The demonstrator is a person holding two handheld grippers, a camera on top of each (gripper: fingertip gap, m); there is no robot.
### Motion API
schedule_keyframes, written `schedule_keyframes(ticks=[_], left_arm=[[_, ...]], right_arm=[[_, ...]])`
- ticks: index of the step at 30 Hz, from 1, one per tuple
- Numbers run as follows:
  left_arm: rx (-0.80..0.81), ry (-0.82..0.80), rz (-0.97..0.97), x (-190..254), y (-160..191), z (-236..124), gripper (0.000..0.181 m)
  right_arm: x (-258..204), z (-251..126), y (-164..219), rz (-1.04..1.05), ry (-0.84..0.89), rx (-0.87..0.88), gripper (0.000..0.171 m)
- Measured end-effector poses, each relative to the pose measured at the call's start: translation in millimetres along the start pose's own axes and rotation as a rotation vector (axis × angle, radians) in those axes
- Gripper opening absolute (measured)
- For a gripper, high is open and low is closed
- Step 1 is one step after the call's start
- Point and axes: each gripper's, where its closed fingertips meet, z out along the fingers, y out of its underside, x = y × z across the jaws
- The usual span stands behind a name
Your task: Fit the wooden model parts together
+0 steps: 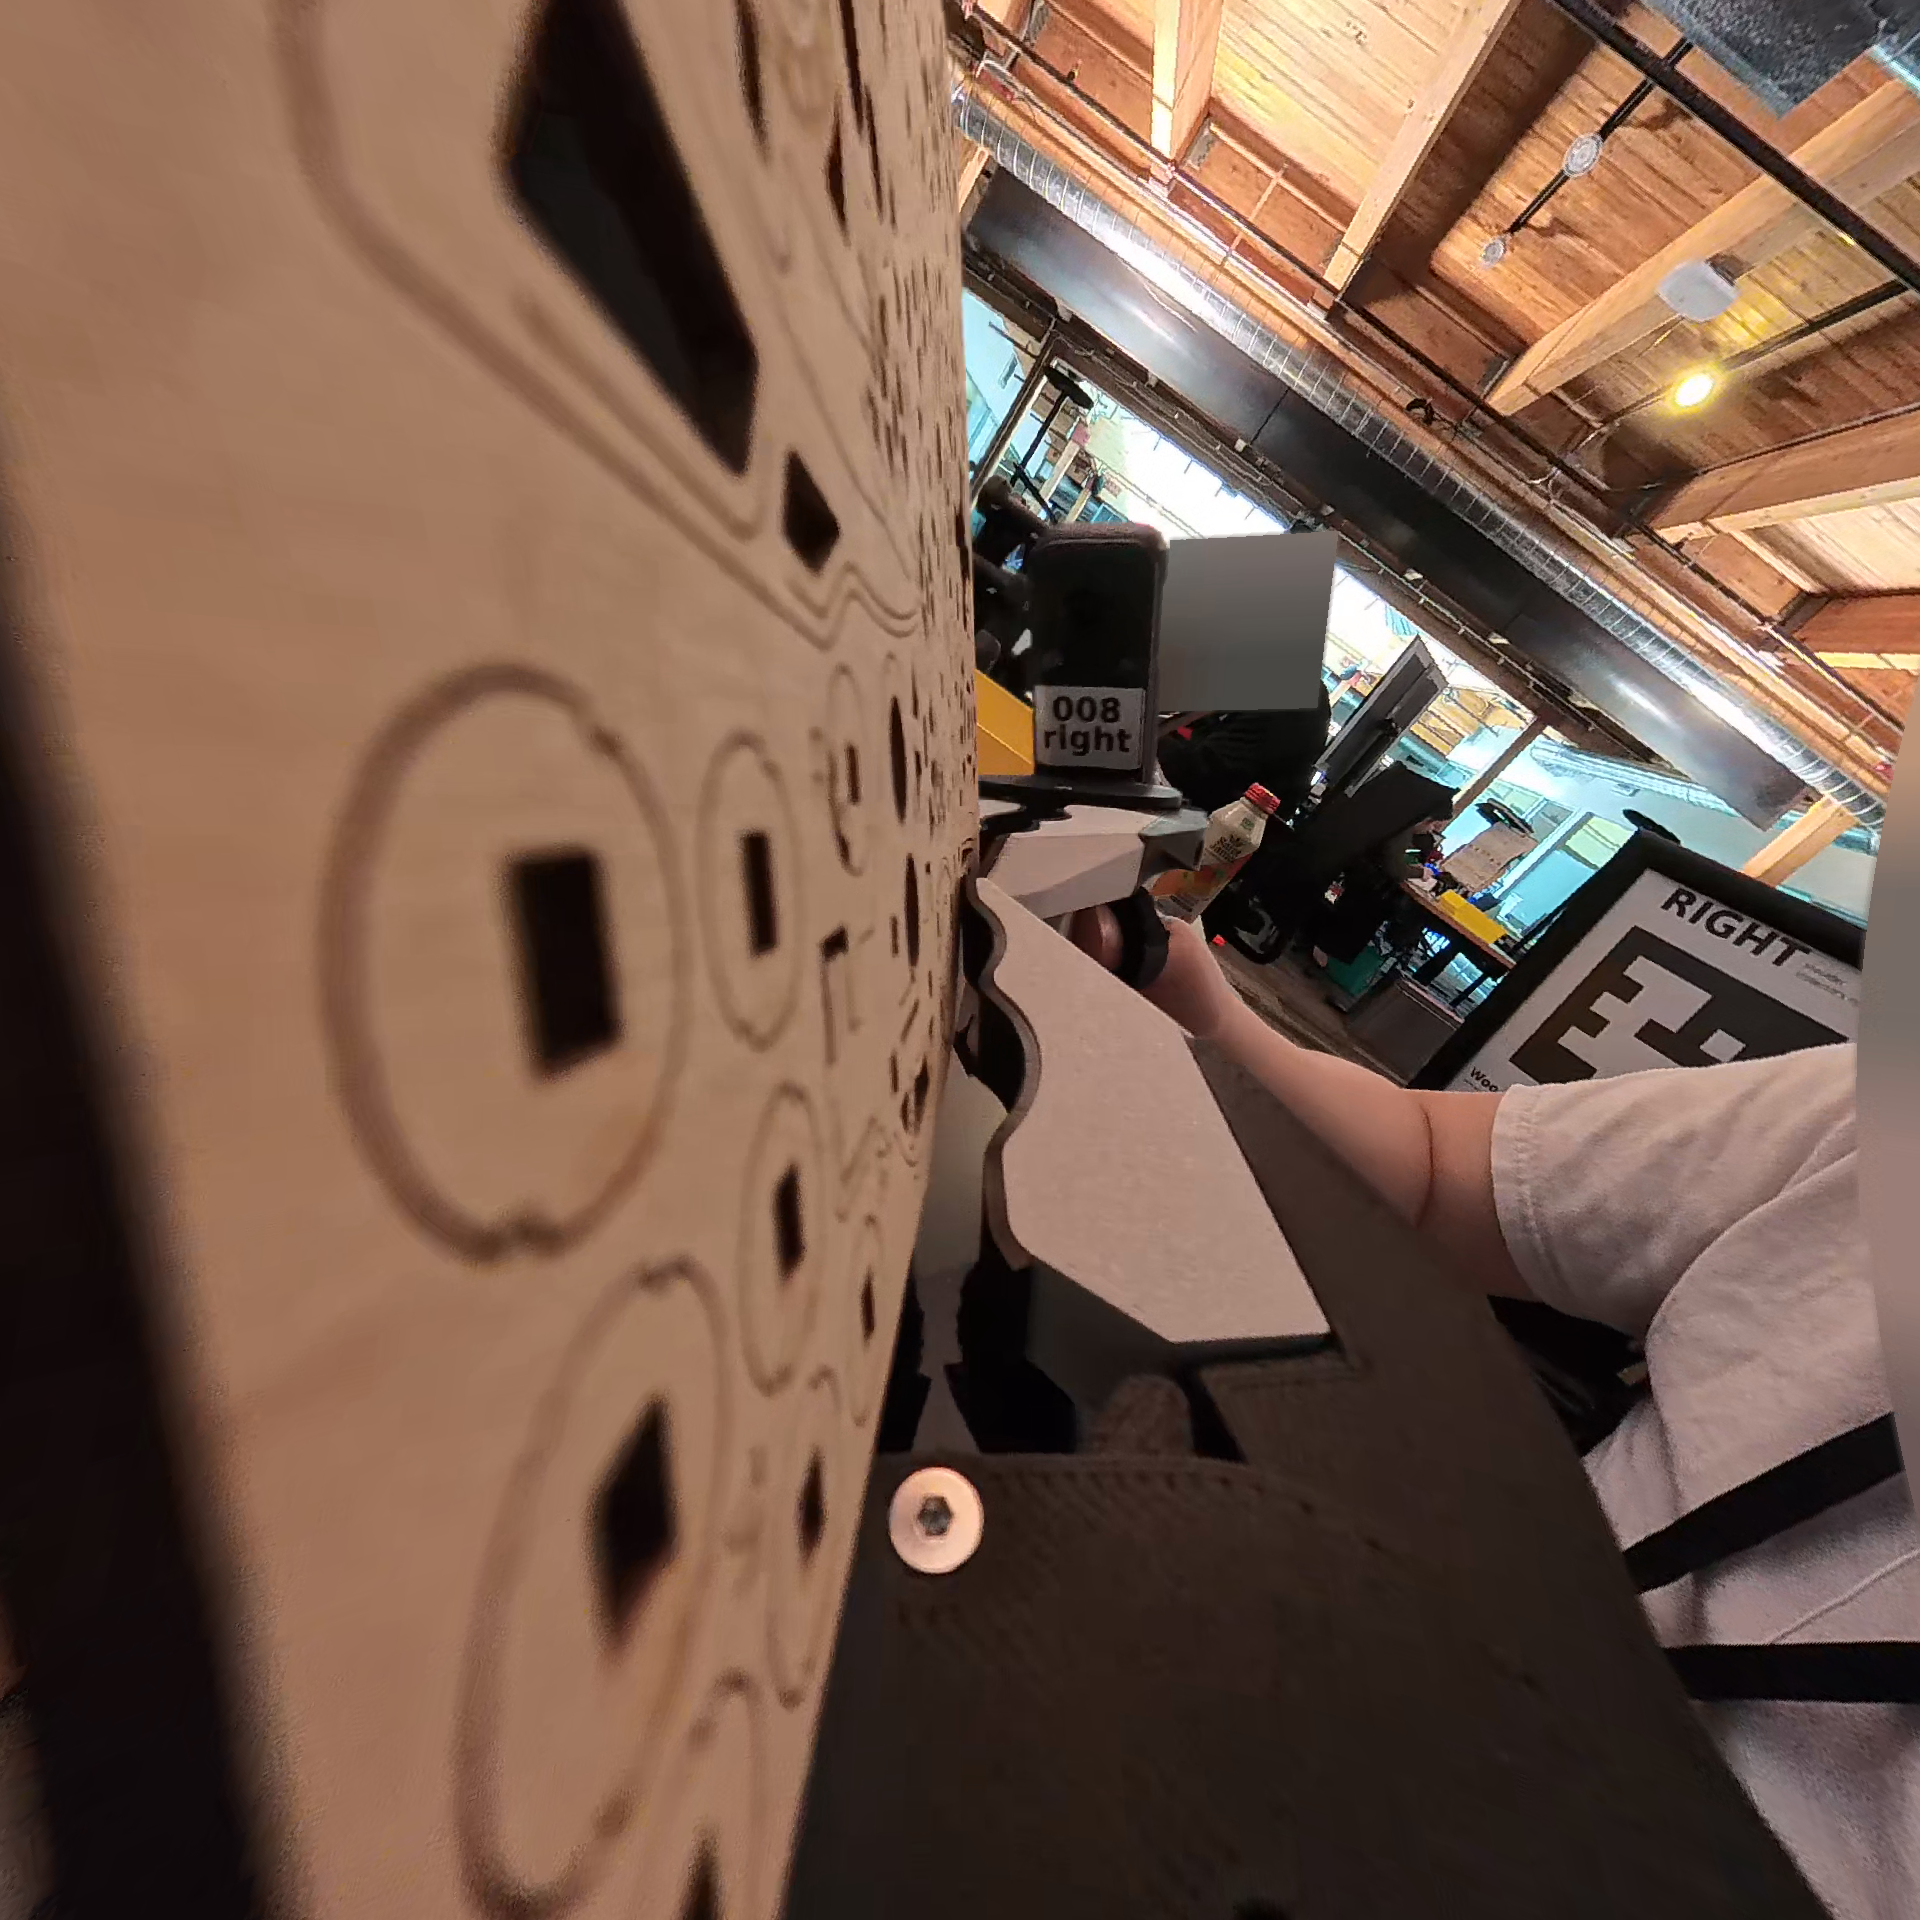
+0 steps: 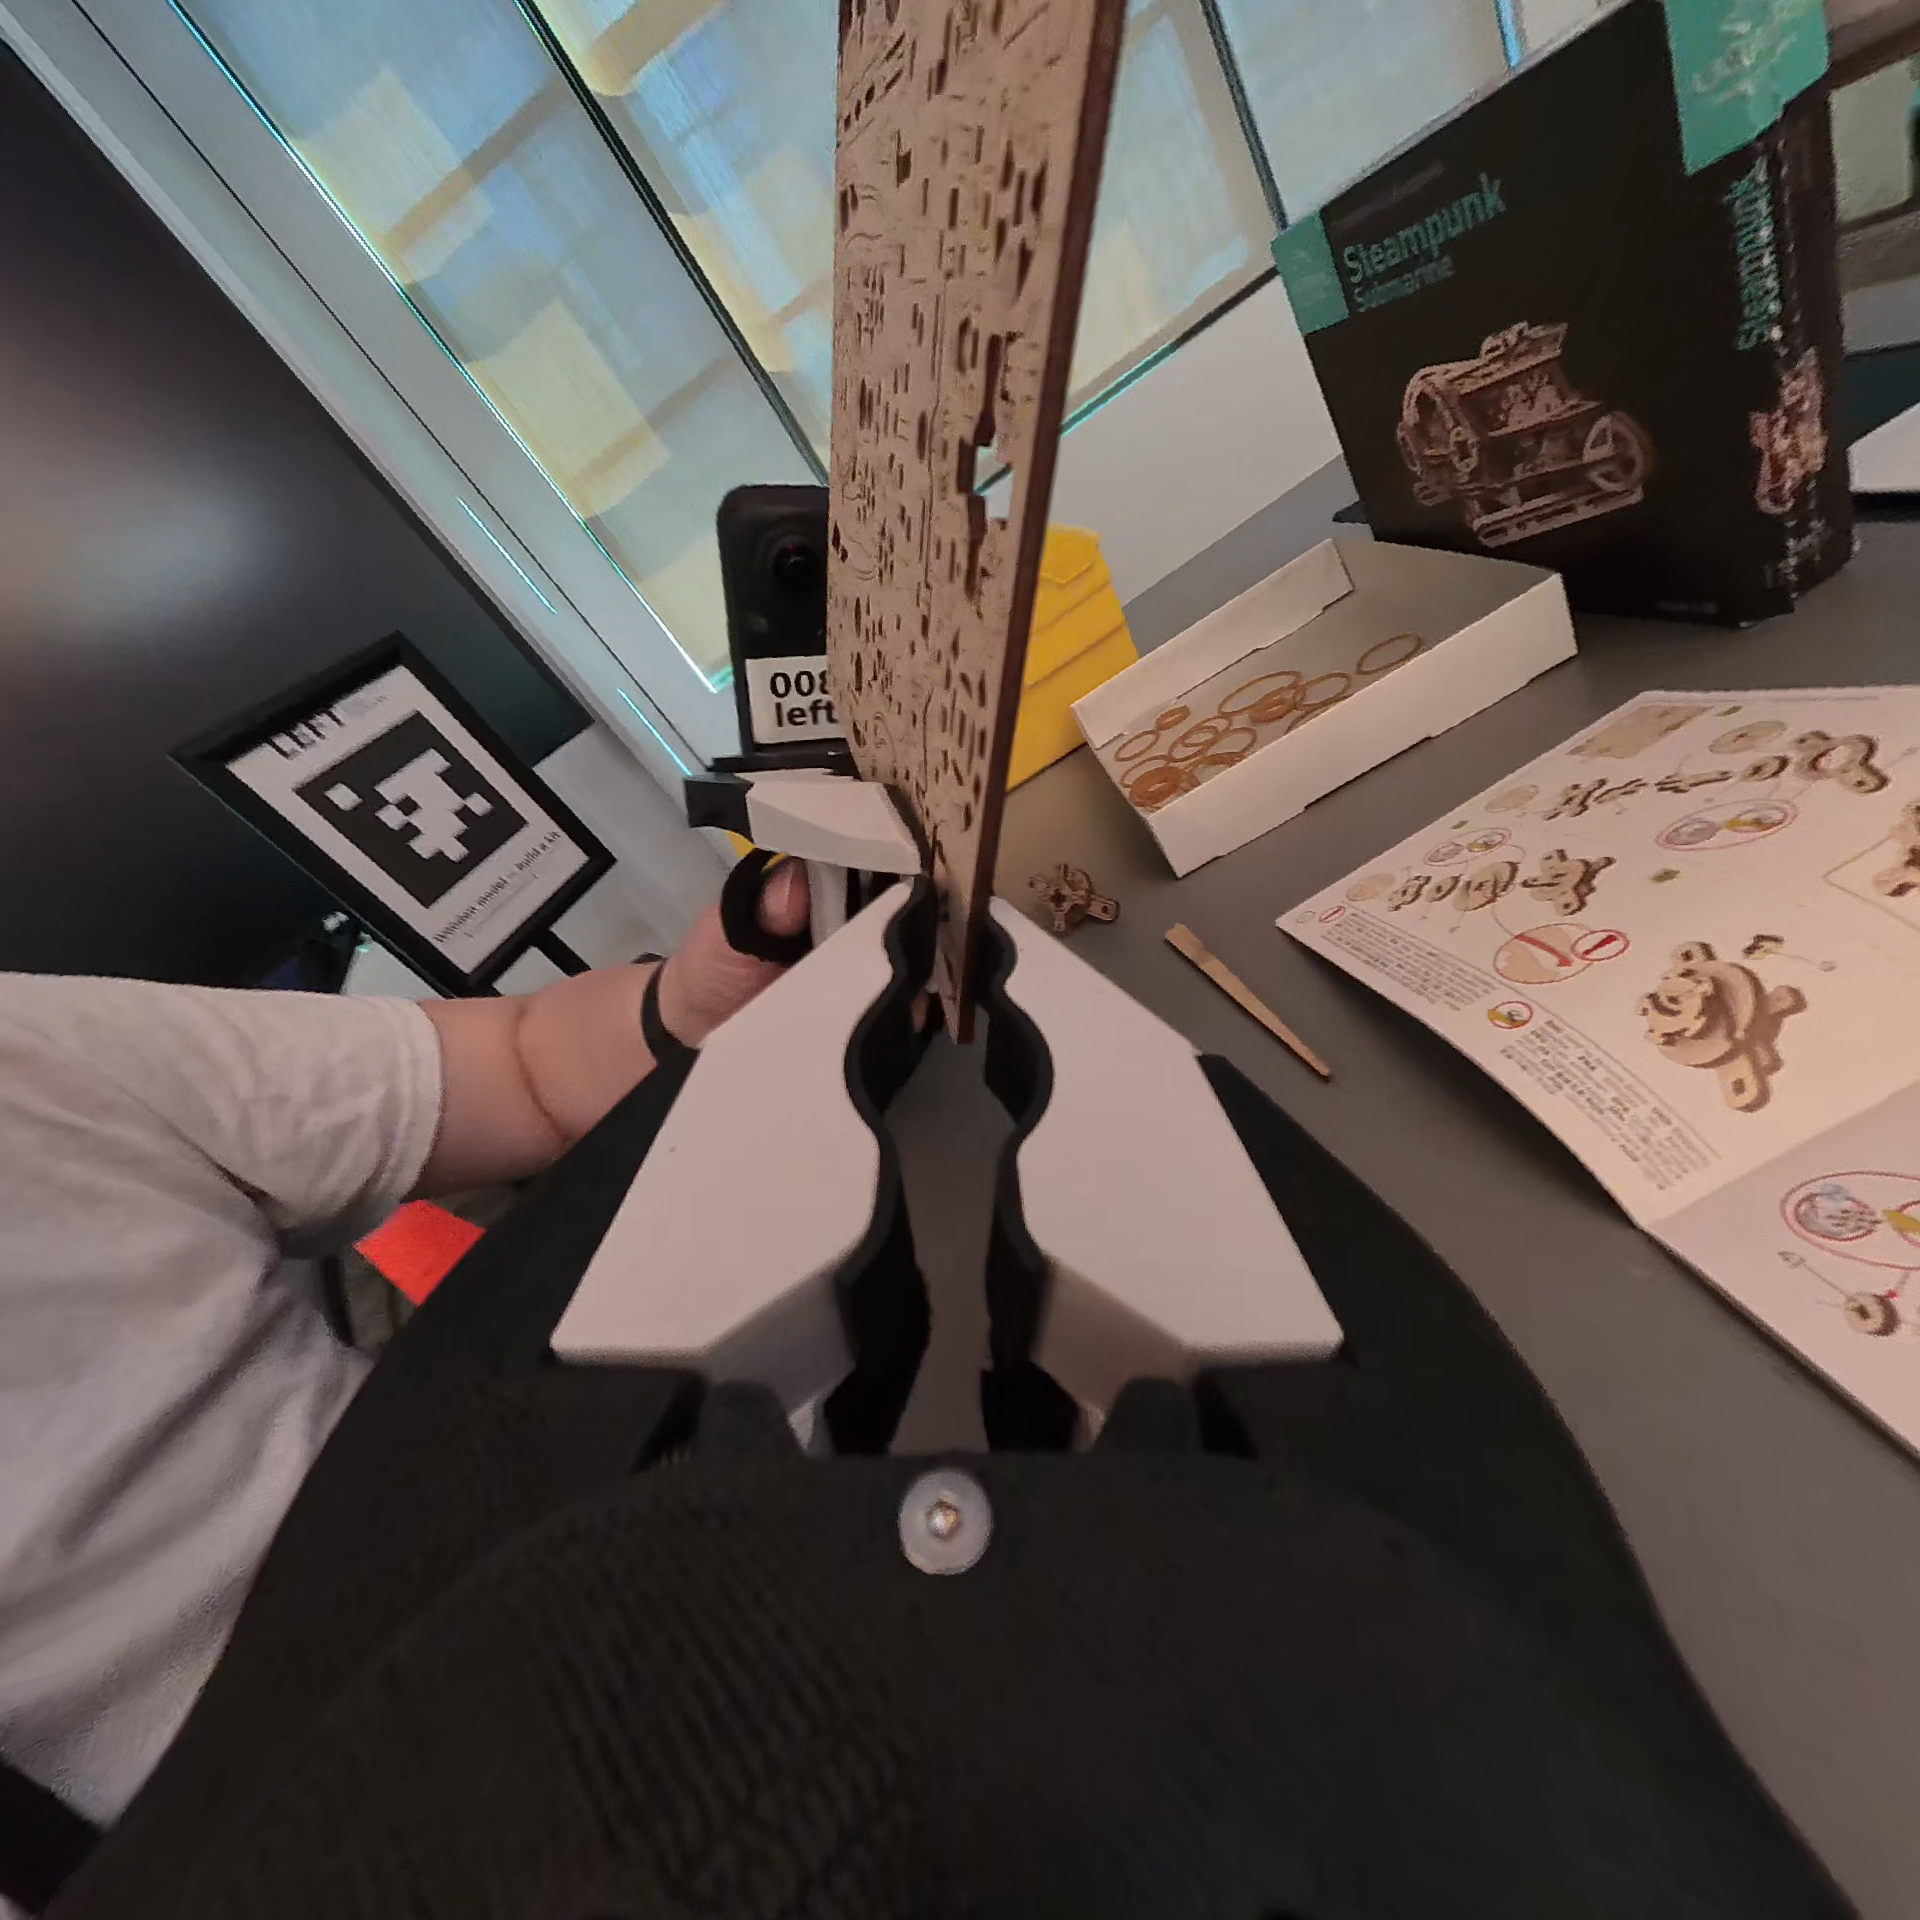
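Note:
A laser-cut wooden parts sheet (image 1: 468, 935) fills the left half of the left wrist view, very close and blurred. My left gripper (image 1: 940, 914) is closed on it; only its right finger (image 1: 1122, 1143) shows, the other is hidden behind the sheet. In the right wrist view the sheet (image 2: 935, 468) stands upright on edge, and my right gripper (image 2: 951, 940) is shut on its lower edge. The left gripper (image 2: 831, 821) holds the same sheet just beyond. A small assembled wooden part (image 2: 1070, 899) and a wooden stick (image 2: 1247, 997) lie on the grey table (image 2: 1403, 1195).
An instruction sheet (image 2: 1621, 935) lies at the right. A white tray (image 2: 1496, 655) with several wooden rings and the dark kit box (image 2: 1579, 343) stand behind it. A yellow object (image 2: 1070, 644) sits behind the wooden sheet. A framed marker sign (image 2: 405, 810) stands at the left. A bottle (image 1: 1226, 847) stands far off. My two grippers' fingertips are within a few centimetres of each other.

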Motion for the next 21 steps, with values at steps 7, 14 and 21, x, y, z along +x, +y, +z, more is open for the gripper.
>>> schedule_keyframes(ticks=[7,14,21], left_arm=[[0.004,0.048,0.112,15,-6,-1,0.049],[0.012,0.049,0.121,15,-8,-3,0.076],[0.009,0.035,0.124,12,-6,-2,0.012]], right_arm=[[-17,-2,-9,0.1,-0.197,0.064,0.0],[-17,-1,-11,0.208,-0.215,0.113,0.001],[-13,0,-10,0.286,-0.213,0.122,0.002]])
